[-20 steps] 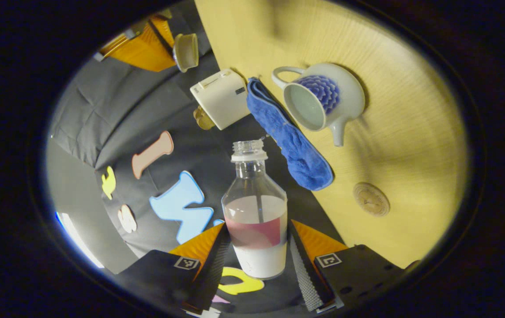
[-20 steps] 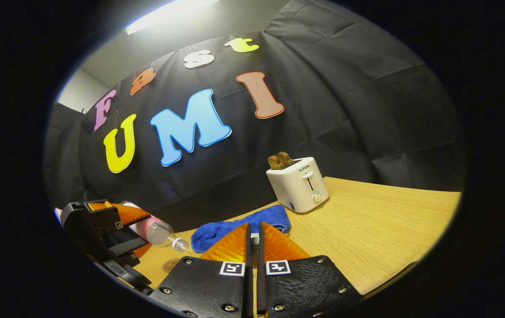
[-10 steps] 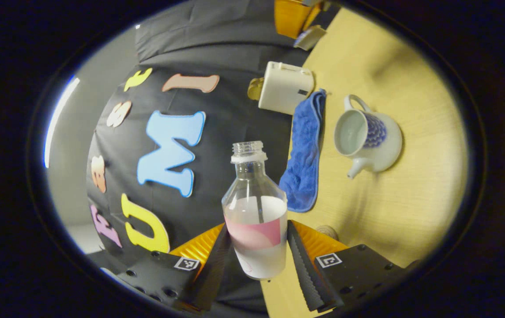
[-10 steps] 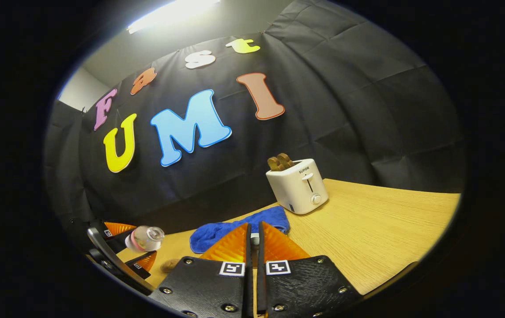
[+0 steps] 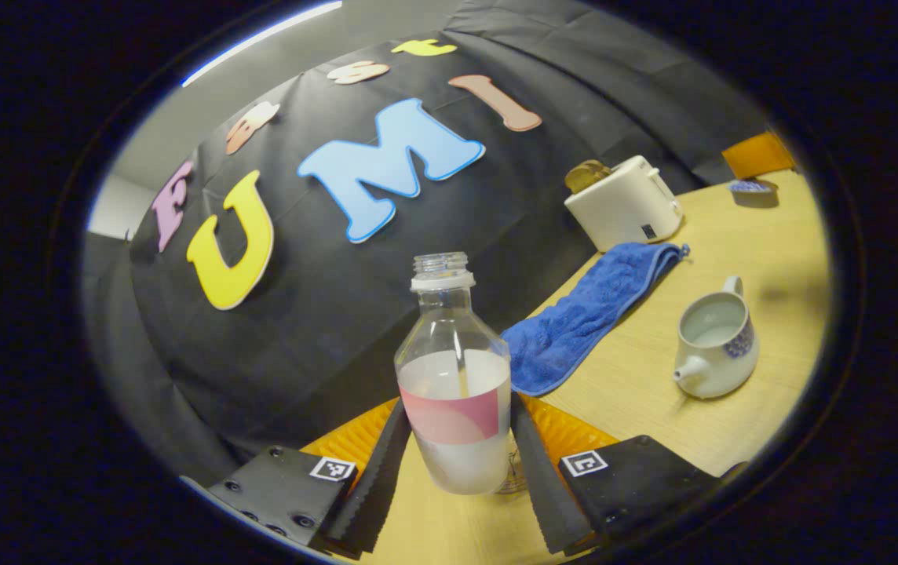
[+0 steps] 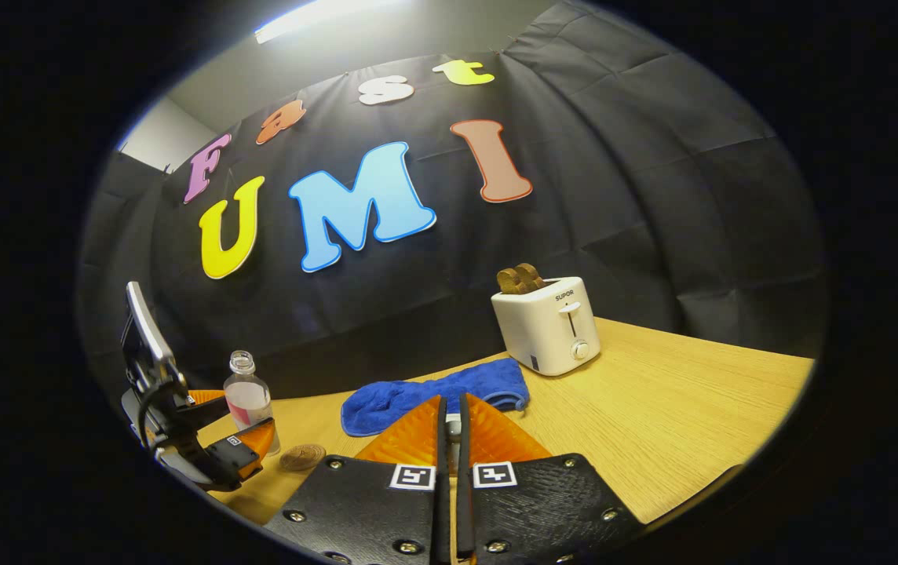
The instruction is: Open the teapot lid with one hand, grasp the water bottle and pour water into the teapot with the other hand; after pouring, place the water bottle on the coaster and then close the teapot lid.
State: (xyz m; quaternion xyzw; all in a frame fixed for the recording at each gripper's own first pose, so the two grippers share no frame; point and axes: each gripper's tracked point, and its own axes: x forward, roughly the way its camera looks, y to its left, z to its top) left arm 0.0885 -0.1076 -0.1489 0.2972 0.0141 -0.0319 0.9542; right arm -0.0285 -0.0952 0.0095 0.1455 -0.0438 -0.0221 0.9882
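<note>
In the left gripper view we see our left gripper (image 5: pixel 457 463) clamped on the water bottle (image 5: pixel 455 392), one finger pressing each side of its labelled lower body. The bottle stands upright, uncapped and about half full, with its base just above the wooden table (image 5: pixel 637 377); a small part of the coaster (image 5: pixel 510 479) shows right behind the base. To the right the teapot (image 5: pixel 712 345) sits on the table with its lid off and its spout turned toward the bottle. A blue cloth (image 5: pixel 586 314) lies between the bottle and the white toaster (image 5: pixel 626 202). In the right gripper view our right gripper (image 6: pixel 449 428) has its fingers drawn almost together on something small and pale; we cannot tell what it is. There the bottle stands just beside the round coaster (image 6: pixel 301 457).
</note>
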